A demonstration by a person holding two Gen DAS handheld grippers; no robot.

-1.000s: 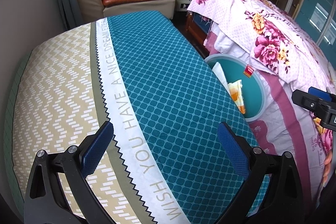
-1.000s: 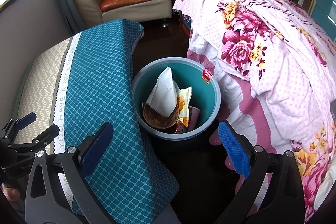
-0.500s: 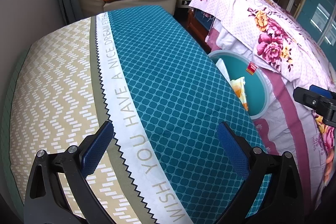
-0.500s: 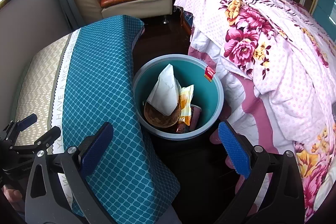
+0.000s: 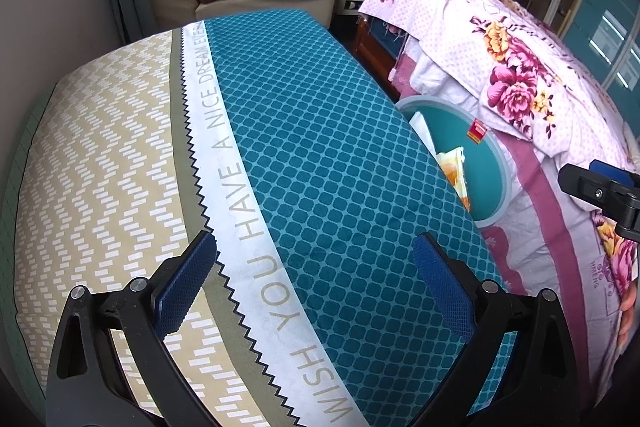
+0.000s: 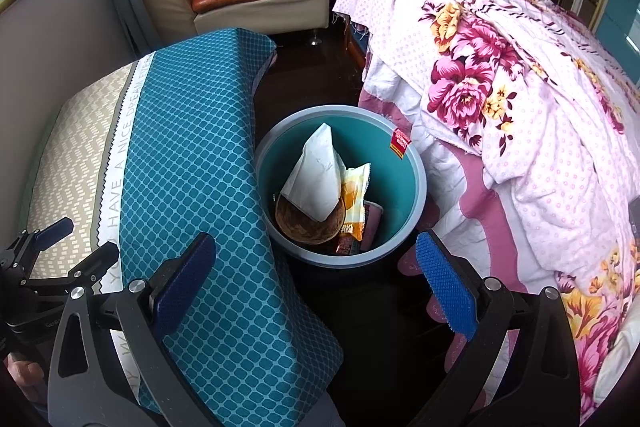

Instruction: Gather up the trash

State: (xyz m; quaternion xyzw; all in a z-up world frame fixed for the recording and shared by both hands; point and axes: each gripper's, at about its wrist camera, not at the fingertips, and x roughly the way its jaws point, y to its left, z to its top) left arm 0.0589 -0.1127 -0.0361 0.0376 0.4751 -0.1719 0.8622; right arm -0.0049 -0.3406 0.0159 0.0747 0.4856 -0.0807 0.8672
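Inside the teal trash bin [image 6: 404,195], white paper [image 6: 318,175] and an orange wrapper [image 6: 354,193] lie; above its near rim, right gripper [image 6: 316,279] spread, empty; beside it, over the tablecloth [image 5: 320,163], left gripper [image 5: 316,283] likewise.

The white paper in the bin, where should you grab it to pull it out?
Grab the paper by its pointed top, coming straight down from above. That tip stands up highest, clear of the bowl and wrapper beside it, and the bin wall blocks a sideways reach.

Smooth plastic bin [image 6: 416,187]; crumpled paper [image 6: 316,175]; glossy wrapper [image 6: 354,195]; woven cloth tablecover [image 5: 320,167].
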